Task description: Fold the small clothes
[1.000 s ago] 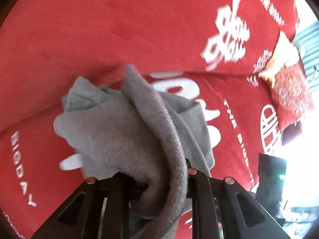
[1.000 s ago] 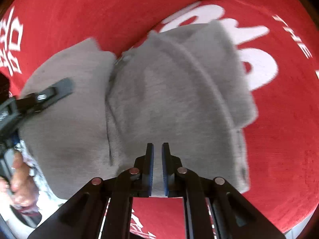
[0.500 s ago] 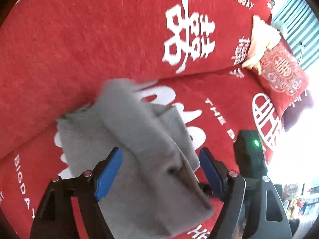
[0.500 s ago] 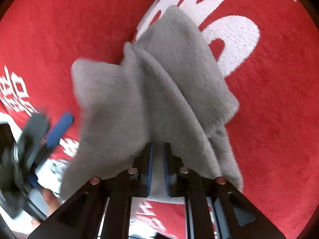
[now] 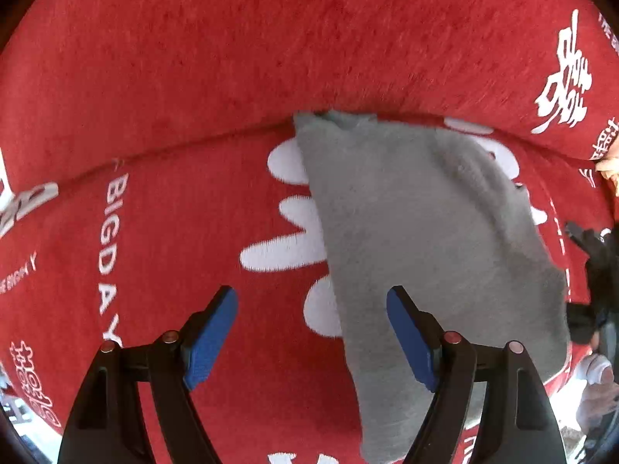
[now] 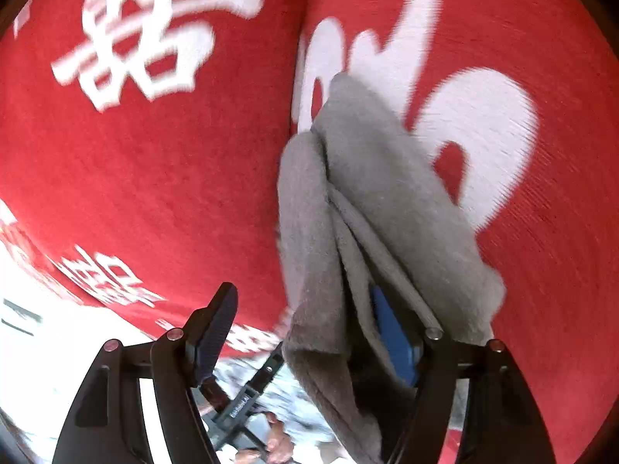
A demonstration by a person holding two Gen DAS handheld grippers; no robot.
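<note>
While our left tongs [image 5: 311,332] stand spread above the red sofa cover [image 5: 193,58], the grey garment [image 5: 425,232] lies folded right of centre in the left view, its lower edge passing behind the right-hand finger, pads clear of it. We have open red cloth at the left. White lettering reads "BIGDAY" [image 5: 110,259]. Our right tongs [image 6: 305,332] have just been opening; the garment drapes over their right-hand finger in the right view, not pinched. A person's hand [image 6: 278,440] shows at bottom.
</note>
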